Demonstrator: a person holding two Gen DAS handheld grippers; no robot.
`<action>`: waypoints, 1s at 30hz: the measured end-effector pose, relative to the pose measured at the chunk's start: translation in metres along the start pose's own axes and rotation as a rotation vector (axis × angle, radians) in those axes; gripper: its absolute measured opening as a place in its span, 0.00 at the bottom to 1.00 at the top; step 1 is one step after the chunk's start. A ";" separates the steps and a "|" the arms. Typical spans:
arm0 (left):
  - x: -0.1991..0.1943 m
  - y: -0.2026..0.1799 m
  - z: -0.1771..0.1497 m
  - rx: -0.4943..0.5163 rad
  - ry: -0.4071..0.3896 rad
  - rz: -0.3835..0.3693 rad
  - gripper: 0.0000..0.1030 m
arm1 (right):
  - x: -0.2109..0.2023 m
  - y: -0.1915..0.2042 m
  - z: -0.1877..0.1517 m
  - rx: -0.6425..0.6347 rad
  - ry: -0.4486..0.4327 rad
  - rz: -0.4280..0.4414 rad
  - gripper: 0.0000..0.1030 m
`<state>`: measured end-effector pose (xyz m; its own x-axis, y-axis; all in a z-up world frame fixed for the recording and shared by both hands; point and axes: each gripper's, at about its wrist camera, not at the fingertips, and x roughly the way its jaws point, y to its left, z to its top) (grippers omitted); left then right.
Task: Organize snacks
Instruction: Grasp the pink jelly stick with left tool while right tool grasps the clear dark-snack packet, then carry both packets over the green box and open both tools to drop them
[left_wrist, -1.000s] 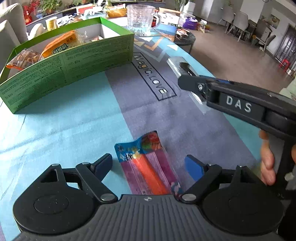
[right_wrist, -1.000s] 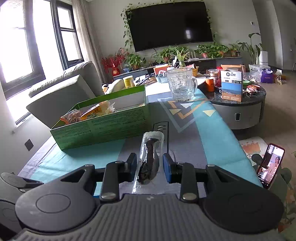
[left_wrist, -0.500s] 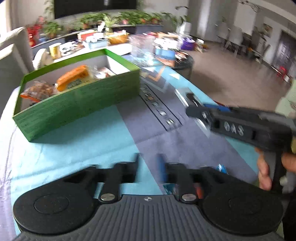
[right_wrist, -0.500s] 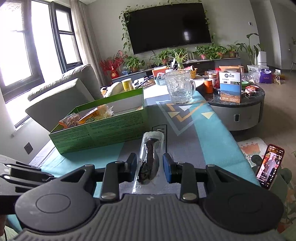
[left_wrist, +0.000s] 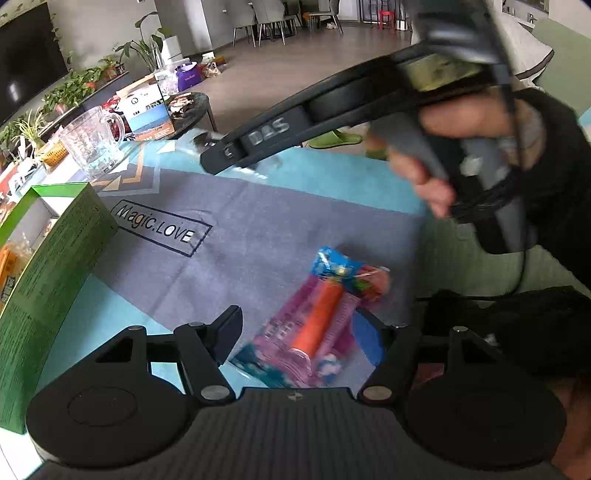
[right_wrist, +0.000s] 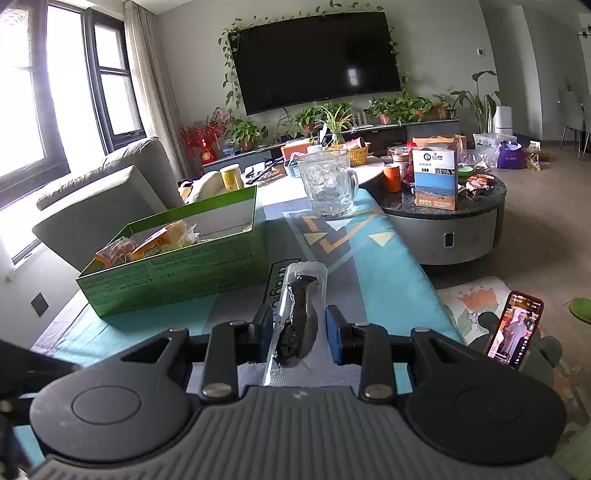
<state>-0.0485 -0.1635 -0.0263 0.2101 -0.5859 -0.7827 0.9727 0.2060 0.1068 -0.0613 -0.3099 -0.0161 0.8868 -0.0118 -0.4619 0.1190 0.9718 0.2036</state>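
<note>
My left gripper (left_wrist: 301, 334) is open, its fingers on either side of a pink and blue candy pack with an orange stick (left_wrist: 317, 325) that lies on the grey cloth. My right gripper (right_wrist: 299, 328) is shut on a clear packet with a dark snack (right_wrist: 297, 317) and holds it above the table. The right gripper also shows from the side in the left wrist view (left_wrist: 218, 155), blurred. A green box (right_wrist: 173, 273) with several snacks inside stands ahead to the left; its corner shows in the left wrist view (left_wrist: 55, 258).
A glass mug (right_wrist: 327, 184) stands beyond the box on the blue and grey tablecloth (right_wrist: 388, 280). A round side table (right_wrist: 443, 225) with boxes and cups is to the right. A phone (right_wrist: 515, 328) stands on the floor. A grey sofa (right_wrist: 103, 199) is behind the box.
My left gripper swung right, and the candy pack now lies between its open fingers. The right gripper has kept hold of the clear packet and risen a little.
</note>
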 end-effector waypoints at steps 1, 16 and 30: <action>0.003 0.003 0.001 -0.005 0.004 -0.022 0.61 | -0.001 0.000 0.000 -0.002 0.000 -0.002 0.30; 0.021 0.019 -0.007 0.001 0.015 -0.152 0.68 | 0.007 -0.003 0.002 -0.010 0.030 -0.023 0.30; -0.017 0.049 -0.017 -0.161 -0.114 -0.063 0.45 | 0.014 0.010 0.009 -0.031 0.028 0.001 0.30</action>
<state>-0.0065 -0.1302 -0.0185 0.1682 -0.6846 -0.7092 0.9578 0.2836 -0.0466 -0.0441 -0.3025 -0.0127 0.8739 -0.0051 -0.4860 0.1042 0.9787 0.1770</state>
